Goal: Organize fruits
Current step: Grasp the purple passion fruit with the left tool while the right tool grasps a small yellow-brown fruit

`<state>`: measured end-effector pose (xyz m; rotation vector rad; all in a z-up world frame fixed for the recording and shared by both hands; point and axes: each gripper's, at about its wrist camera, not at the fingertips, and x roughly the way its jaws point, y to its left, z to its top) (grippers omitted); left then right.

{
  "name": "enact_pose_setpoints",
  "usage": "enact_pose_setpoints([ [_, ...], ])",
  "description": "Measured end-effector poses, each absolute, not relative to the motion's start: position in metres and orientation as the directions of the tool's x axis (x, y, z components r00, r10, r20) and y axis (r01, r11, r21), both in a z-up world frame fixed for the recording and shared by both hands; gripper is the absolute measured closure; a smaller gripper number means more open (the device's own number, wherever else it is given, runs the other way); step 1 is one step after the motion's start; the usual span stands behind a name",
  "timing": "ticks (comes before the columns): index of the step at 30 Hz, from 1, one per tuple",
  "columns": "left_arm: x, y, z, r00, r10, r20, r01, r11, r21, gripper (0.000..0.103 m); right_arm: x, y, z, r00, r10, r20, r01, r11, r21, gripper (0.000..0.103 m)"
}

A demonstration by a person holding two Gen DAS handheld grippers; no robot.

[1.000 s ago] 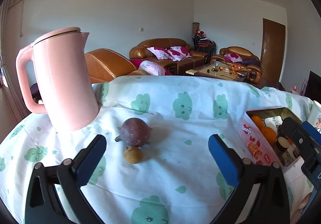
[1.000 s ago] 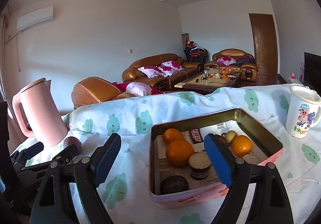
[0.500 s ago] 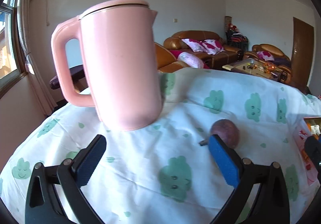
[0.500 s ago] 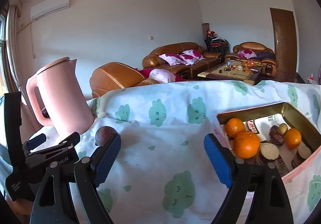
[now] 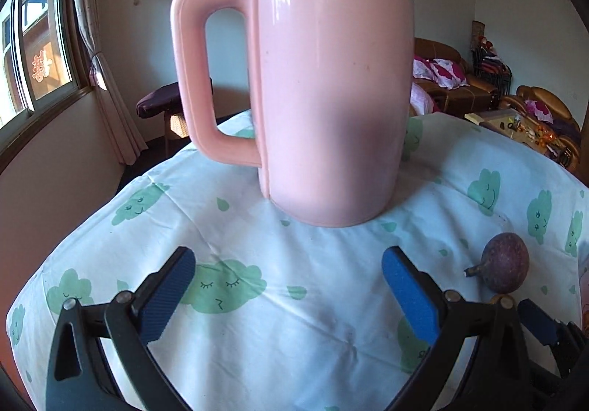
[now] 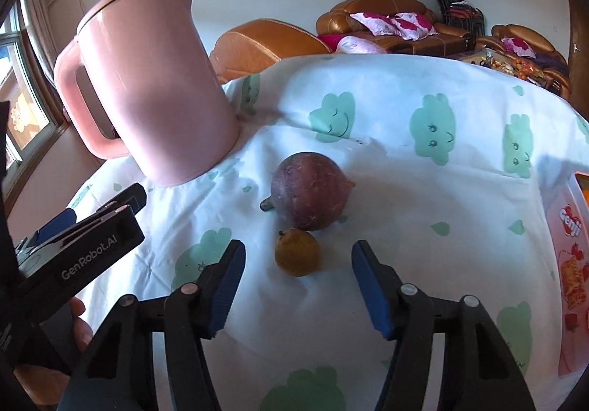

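My right gripper (image 6: 296,291) hangs just over the surface (image 6: 423,212), which wears a white cloth printed with green clouds. Its blue fingers (image 6: 226,287) have just been closing in but stand apart, and the small yellow-brown fruit (image 6: 297,252) lies on the cloth a little beyond their tips, touched by neither. Right behind it, touching or nearly so, sits the bigger purple fruit (image 6: 308,190) with its stub of stem pointing left. Further left and back stands the pink kettle (image 6: 147,80). At the far right edge the pink side of the tin (image 6: 568,264) shows. My left gripper (image 5: 287,286) faces the kettle (image 5: 324,91) from the near side, fingers (image 5: 167,293) wide apart with only cloth between them; the purple fruit (image 5: 506,265) lies off to its right
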<state>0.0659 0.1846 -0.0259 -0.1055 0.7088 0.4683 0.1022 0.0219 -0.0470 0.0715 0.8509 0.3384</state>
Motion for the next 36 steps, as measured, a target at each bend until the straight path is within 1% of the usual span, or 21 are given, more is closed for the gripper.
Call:
enact_pose_setpoints([
  [2,0.065,0.183,-0.025,0.668,0.372,-0.645,-0.439,0.896,0.062,0.000,0.107,0.028,-0.050,0.588,0.307,-0.749,-0.262,0.948,0.182,0.044],
  [4,0.066,0.181,-0.023,0.675,0.368,-0.639,-0.429,0.901,0.065,0.000,0.106,0.028,-0.049,0.591,0.313,-0.744,-0.270,0.945,0.183,0.055],
  [6,0.066,0.179,-0.023,0.678,0.368,-0.636,-0.422,0.904,0.073,0.000,0.104,0.024,-0.048,0.596,0.296,-0.747,-0.259,0.951,0.170,0.069],
  [8,0.068,0.177,-0.025,0.677,0.367,-0.638,-0.413,0.907,0.083,0.000,0.102,0.020,-0.047,0.595,0.299,-0.746,-0.264,0.950,0.170,0.075],
  [11,0.070,0.173,-0.026,0.690,0.346,-0.635,-0.383,0.920,0.084,0.000,0.094,0.009,-0.045,0.608,0.292,-0.738,-0.257,0.952,0.166,0.075],
  [13,0.069,0.169,-0.024,0.719,0.308,-0.623,-0.347,0.936,0.062,0.000,0.082,-0.005,-0.036,0.656,0.268,-0.706,-0.245,0.960,0.137,0.075],
  [16,0.068,0.156,-0.021,0.770,0.191,-0.608,-0.246,0.969,-0.006,0.000,0.063,-0.031,-0.022,0.745,0.195,-0.639,-0.202,0.977,0.062,0.075],
  [19,0.069,0.134,-0.020,0.790,0.079,-0.608,-0.135,0.990,-0.046,0.000,0.050,-0.057,-0.013,0.803,0.132,-0.581,-0.143,0.989,0.027,0.075],
  [21,0.074,0.116,-0.020,0.783,0.037,-0.621,-0.083,0.995,-0.046,0.000,0.045,-0.068,-0.007,0.834,0.095,-0.544,-0.110,0.994,0.006,0.075],
  [23,0.082,0.097,-0.018,0.777,0.020,-0.629,-0.043,0.999,-0.021,0.001,0.043,-0.076,-0.003,0.852,0.069,-0.519,-0.087,0.996,-0.010,0.075],
  [24,0.087,0.088,-0.018,0.775,0.019,-0.632,-0.029,1.000,-0.006,0.002,0.043,-0.077,-0.002,0.856,0.063,-0.513,-0.081,0.997,-0.012,0.075],
  [25,0.093,0.079,-0.018,0.769,0.020,-0.638,-0.018,1.000,0.009,0.007,0.044,-0.079,-0.001,0.857,0.063,-0.511,-0.078,0.997,-0.008,0.075],
  [27,0.106,0.065,-0.022,0.750,0.016,-0.661,0.001,1.000,0.025,0.011,0.044,-0.082,0.000,0.857,0.068,-0.510,-0.079,0.997,0.001,0.075],
  [29,0.119,0.055,-0.026,0.724,-0.001,-0.689,0.018,1.000,0.017,0.013,0.043,-0.085,0.000,0.858,0.069,-0.508,-0.078,0.997,0.003,0.075],
  [30,0.125,0.052,-0.029,0.713,0.004,-0.701,0.012,1.000,0.018,0.015,0.043,-0.085,0.000,0.859,0.069,-0.507,-0.077,0.997,0.005,0.075],
  [31,0.130,0.050,-0.032,0.704,0.010,-0.710,0.006,1.000,0.020,0.021,0.044,-0.086,0.000,0.859,0.070,-0.508,-0.077,0.997,0.007,0.075],
  [32,0.135,0.049,-0.036,0.691,0.016,-0.722,0.001,1.000,0.023,0.024,0.044,-0.086,0.000,0.857,0.072,-0.510,-0.079,0.997,0.008,0.075],
  [34,0.142,0.048,-0.046,0.657,0.025,-0.754,-0.003,1.000,0.031,0.034,0.046,-0.085,-0.002,0.853,0.075,-0.517,-0.083,0.997,0.008,0.075],
  [36,0.145,0.050,-0.050,0.633,0.035,-0.773,-0.019,0.999,0.031,0.035,0.048,-0.085,-0.005,0.847,0.081,-0.526,-0.088,0.996,0.012,0.075],
])
